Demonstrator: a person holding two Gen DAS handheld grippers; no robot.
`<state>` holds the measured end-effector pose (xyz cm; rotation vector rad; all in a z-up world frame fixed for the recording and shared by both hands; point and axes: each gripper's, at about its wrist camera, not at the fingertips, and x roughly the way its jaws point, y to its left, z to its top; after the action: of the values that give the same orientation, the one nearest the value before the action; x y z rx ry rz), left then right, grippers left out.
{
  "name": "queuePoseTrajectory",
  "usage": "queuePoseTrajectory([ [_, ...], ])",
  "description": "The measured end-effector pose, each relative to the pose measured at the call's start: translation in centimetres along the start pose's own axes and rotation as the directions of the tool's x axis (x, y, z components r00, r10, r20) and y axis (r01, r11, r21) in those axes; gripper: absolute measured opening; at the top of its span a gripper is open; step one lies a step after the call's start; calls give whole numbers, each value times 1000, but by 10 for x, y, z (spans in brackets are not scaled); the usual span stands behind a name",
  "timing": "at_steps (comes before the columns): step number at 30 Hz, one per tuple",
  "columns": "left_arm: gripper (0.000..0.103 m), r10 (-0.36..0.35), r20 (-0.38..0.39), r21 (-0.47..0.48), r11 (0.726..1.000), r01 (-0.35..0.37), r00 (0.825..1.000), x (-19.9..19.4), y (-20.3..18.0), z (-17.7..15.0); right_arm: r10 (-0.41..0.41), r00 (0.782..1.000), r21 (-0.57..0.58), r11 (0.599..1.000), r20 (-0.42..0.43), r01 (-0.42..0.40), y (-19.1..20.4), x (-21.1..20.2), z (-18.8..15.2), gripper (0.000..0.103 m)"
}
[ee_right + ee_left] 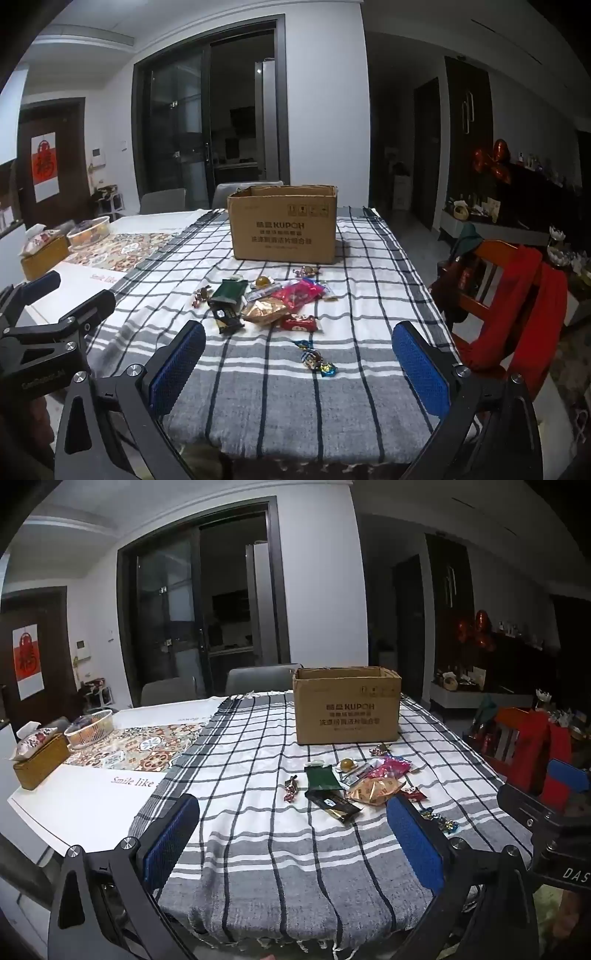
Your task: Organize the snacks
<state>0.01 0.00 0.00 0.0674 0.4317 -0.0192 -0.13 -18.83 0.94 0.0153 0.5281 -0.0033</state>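
An open cardboard box stands at the far side of the checked tablecloth; it also shows in the right wrist view. In front of it lies a pile of snacks: a dark green packet, a black bar, a gold packet, a pink packet, a red bar and wrapped candies. My left gripper is open and empty, near the table's front edge, short of the pile. My right gripper is open and empty, with the candies between its fingers' line of sight.
A tissue box and a white basket sit at the table's left on a patterned mat. Grey chairs stand behind the table. A wooden chair with red clothing stands at the right.
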Motion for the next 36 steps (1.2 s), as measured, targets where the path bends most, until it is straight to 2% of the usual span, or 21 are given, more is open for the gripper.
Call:
queuePoseTrajectory([
  [36, 103, -9, 34, 19, 1000, 8, 999, -9, -4, 4, 11, 1000, 17, 1000, -9, -11, -2, -2, 0, 102],
])
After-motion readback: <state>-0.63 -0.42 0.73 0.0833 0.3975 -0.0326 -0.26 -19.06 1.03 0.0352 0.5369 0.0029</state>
